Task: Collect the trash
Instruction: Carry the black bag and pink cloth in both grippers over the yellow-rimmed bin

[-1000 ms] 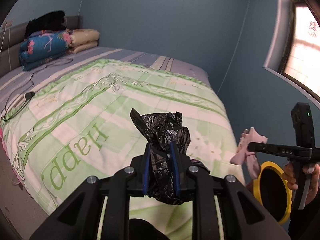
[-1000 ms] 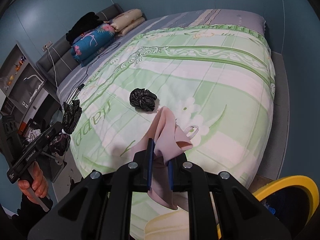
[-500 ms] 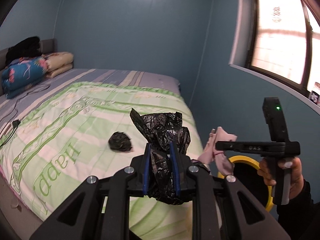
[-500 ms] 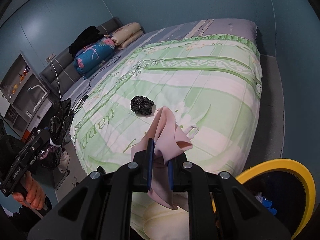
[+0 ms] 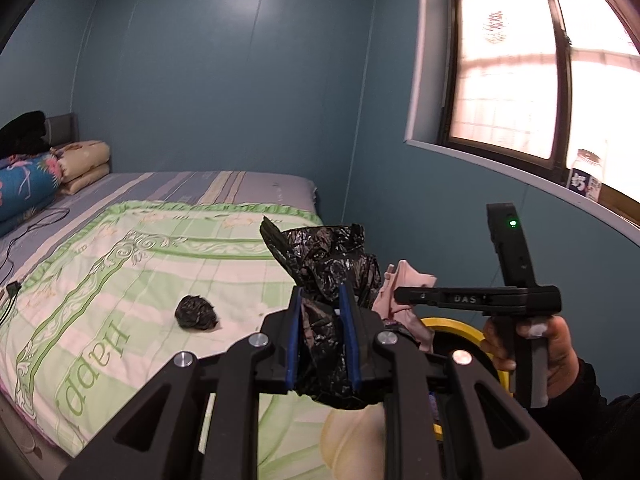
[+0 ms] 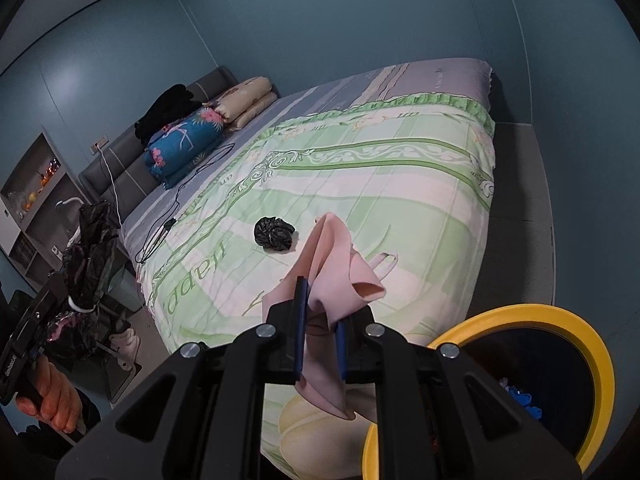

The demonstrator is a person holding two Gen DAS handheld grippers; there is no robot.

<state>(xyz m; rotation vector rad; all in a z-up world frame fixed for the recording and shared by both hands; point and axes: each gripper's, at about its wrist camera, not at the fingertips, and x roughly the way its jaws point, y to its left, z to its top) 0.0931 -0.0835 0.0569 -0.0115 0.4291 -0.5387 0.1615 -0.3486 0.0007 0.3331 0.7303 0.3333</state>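
Note:
My left gripper point(image 5: 322, 312) is shut on a crumpled black plastic bag point(image 5: 332, 264), held in the air above the bed's foot end; it also shows in the right wrist view point(image 6: 90, 248). My right gripper point(image 6: 320, 312) is shut on a pink cloth-like scrap point(image 6: 336, 264), seen beside the black bag in the left wrist view point(image 5: 404, 292). A yellow-rimmed bin point(image 6: 560, 320) stands on the floor by the bed, just right of and below the right gripper. Another balled black bag point(image 6: 274, 232) lies on the green quilt point(image 6: 380, 184).
Folded blankets and pillows point(image 6: 188, 140) are piled at the head of the bed, with a black cable point(image 6: 176, 208) trailing over the sheet. A shelf unit point(image 6: 36, 184) stands at the left. A windowsill with a jar point(image 5: 586, 176) is on the right wall.
The left gripper has swung right toward the window and the right gripper, which now appears closer. The right gripper has shifted toward the bin, which shows larger. Both grips are unchanged.

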